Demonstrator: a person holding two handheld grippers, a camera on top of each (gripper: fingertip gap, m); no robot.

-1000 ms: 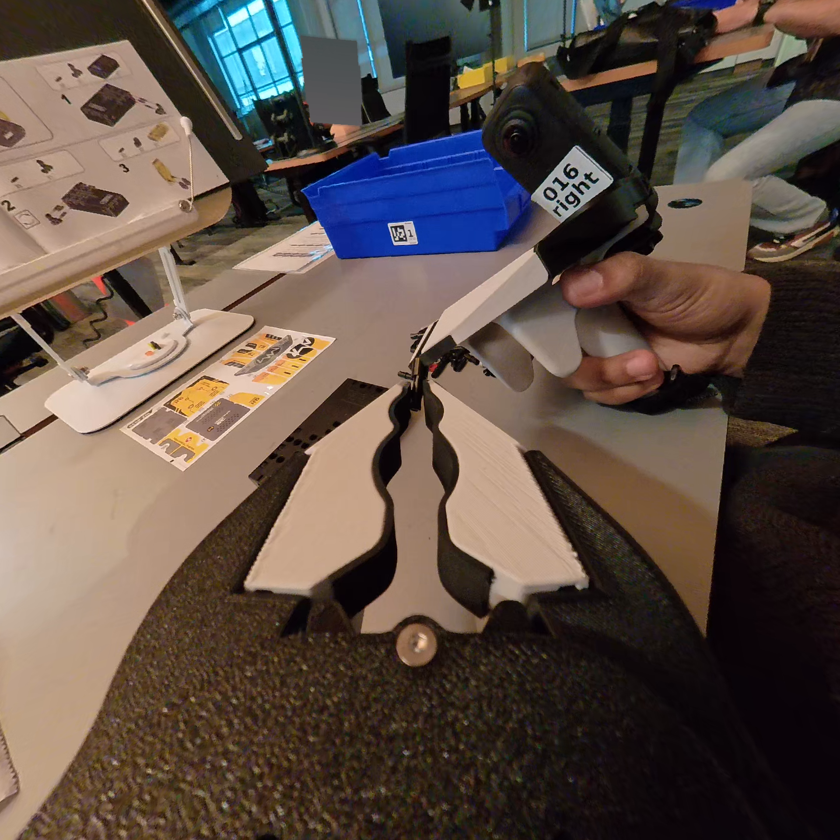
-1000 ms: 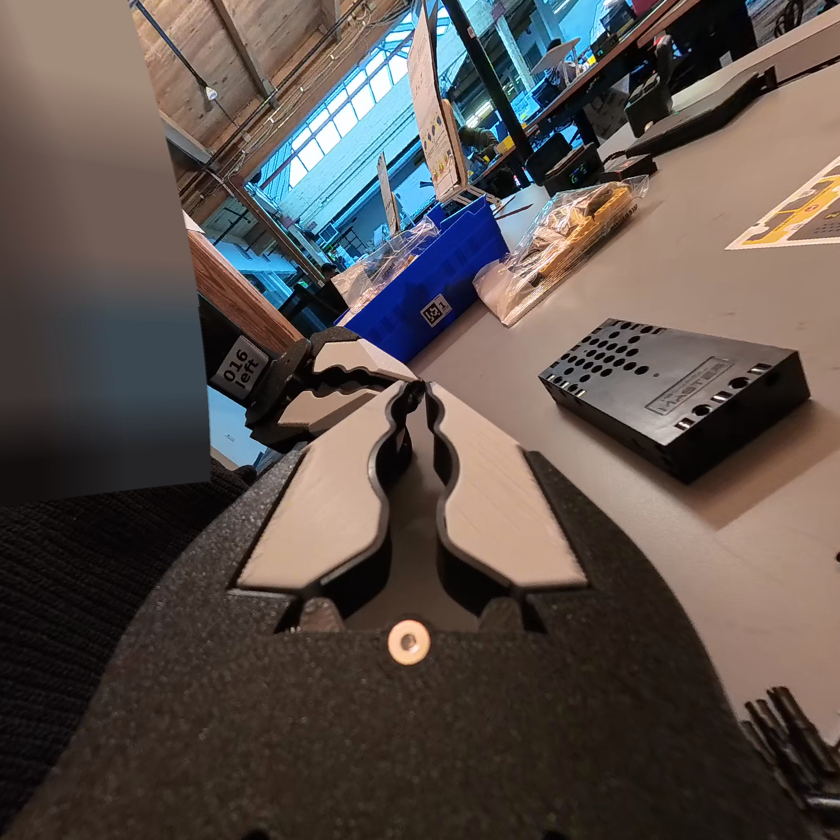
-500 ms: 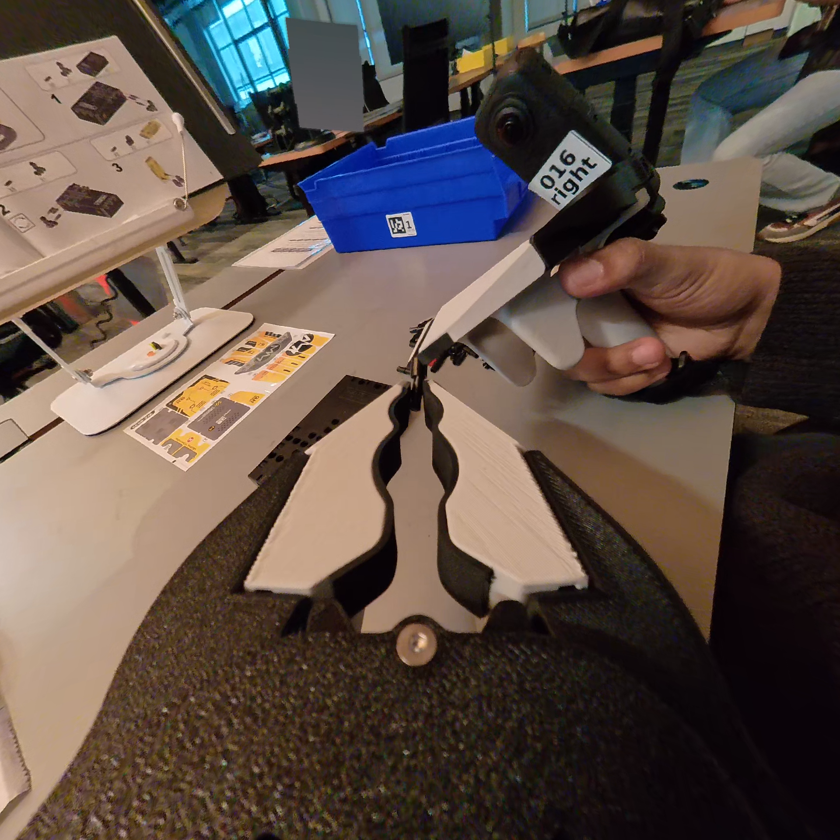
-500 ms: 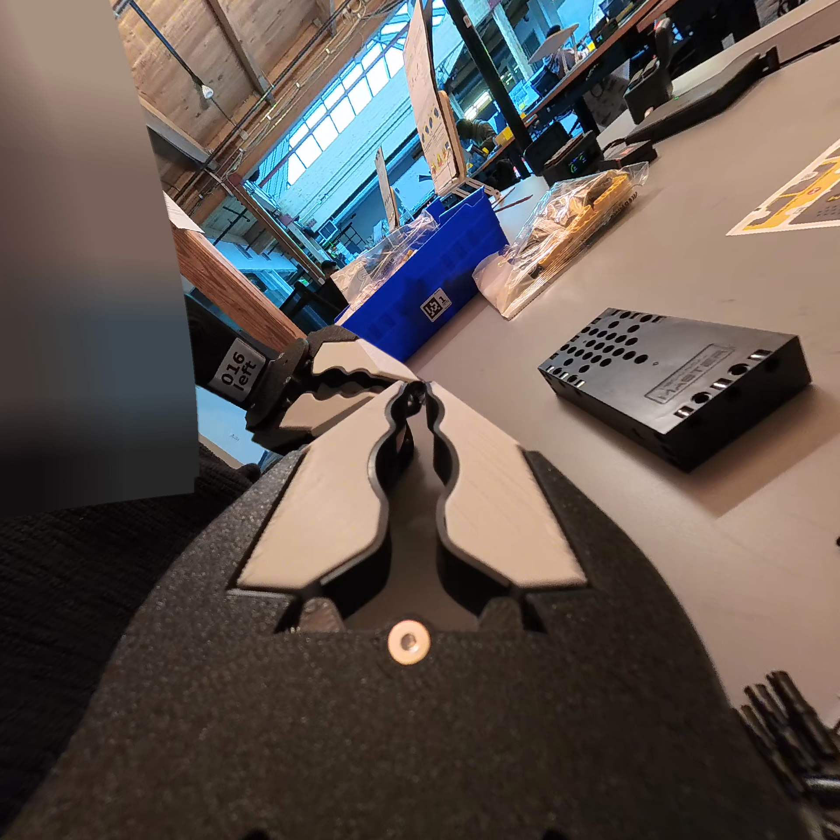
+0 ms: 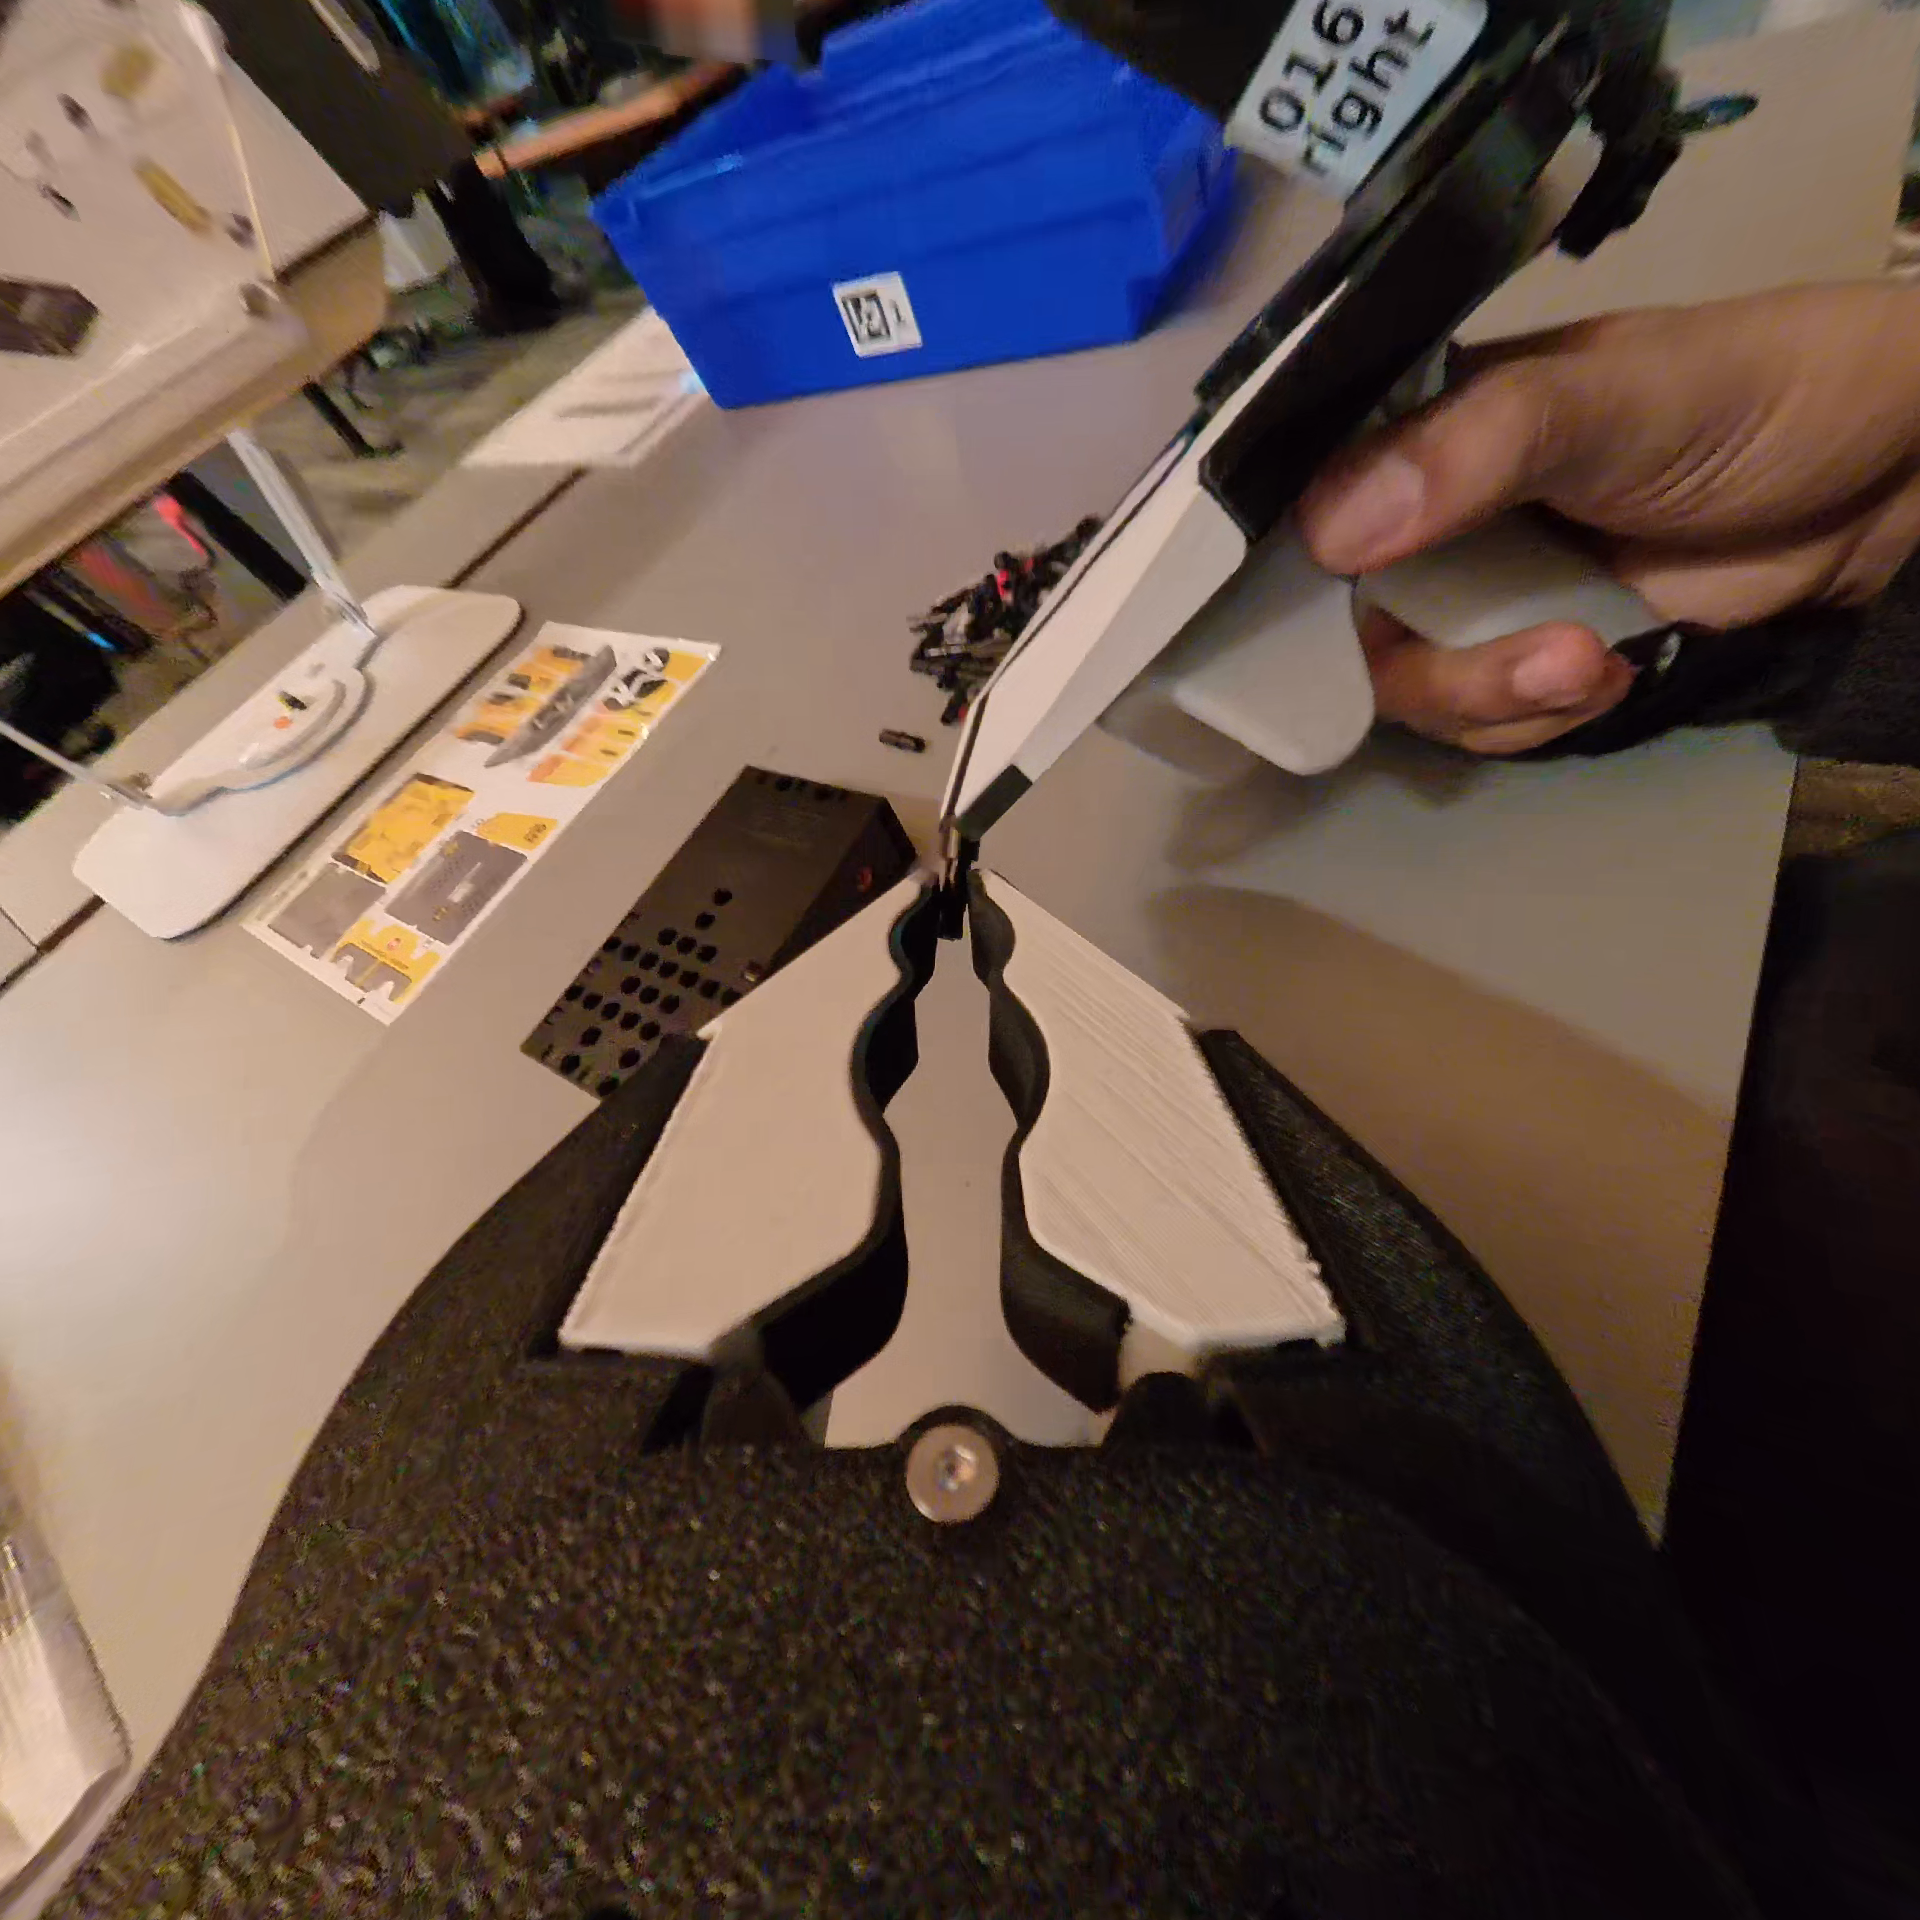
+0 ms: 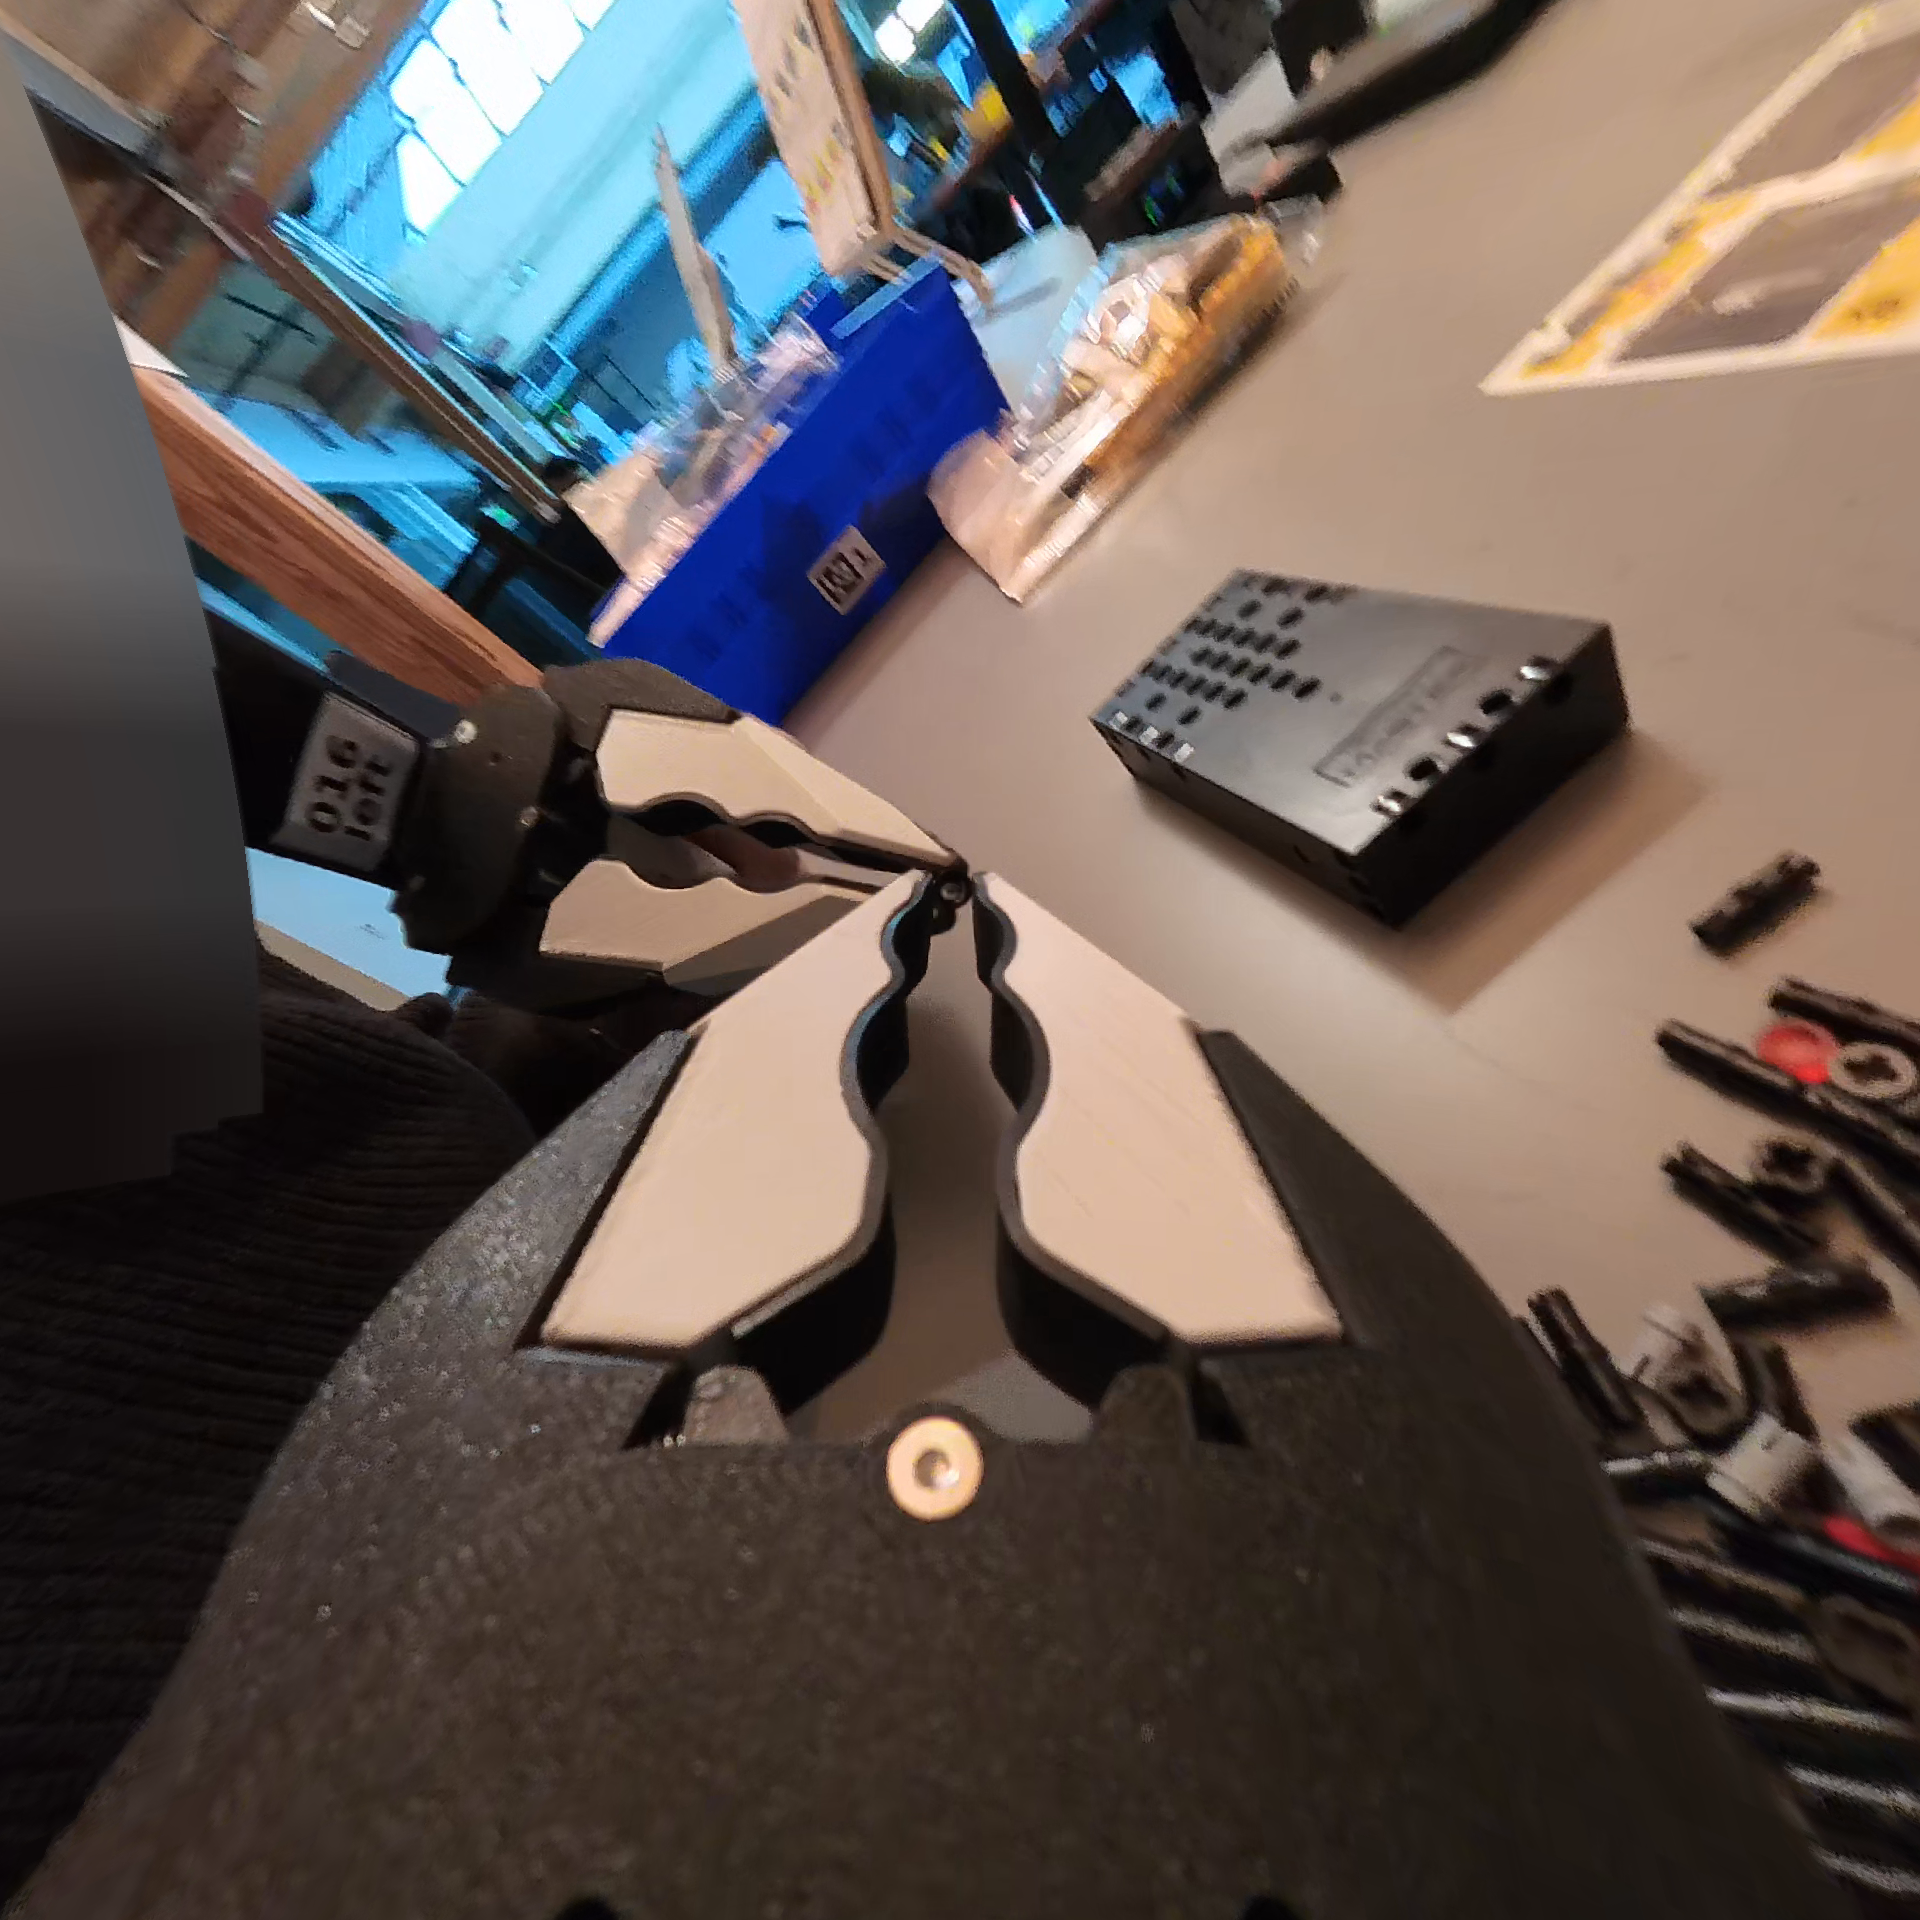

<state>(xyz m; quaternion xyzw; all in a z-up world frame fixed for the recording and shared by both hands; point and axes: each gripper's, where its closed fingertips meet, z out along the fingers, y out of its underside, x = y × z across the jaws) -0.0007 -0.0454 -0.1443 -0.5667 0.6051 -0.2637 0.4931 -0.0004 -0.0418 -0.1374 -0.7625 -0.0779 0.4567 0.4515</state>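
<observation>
Both tools have swung in over the worktop; left tool and right tool meet tip to tip, each pinched on one small black pin; black box at ten o'clock; loose pins at twelve.

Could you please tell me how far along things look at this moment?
Done: the black perforated box lies flat on the table, with nothing visibly fitted into it. In hand: the left gripper and right gripper meet tip to tip, both apparently shut on one small black part. Left: a pile of small black parts and one loose pin lie untouched beside the box.
</observation>
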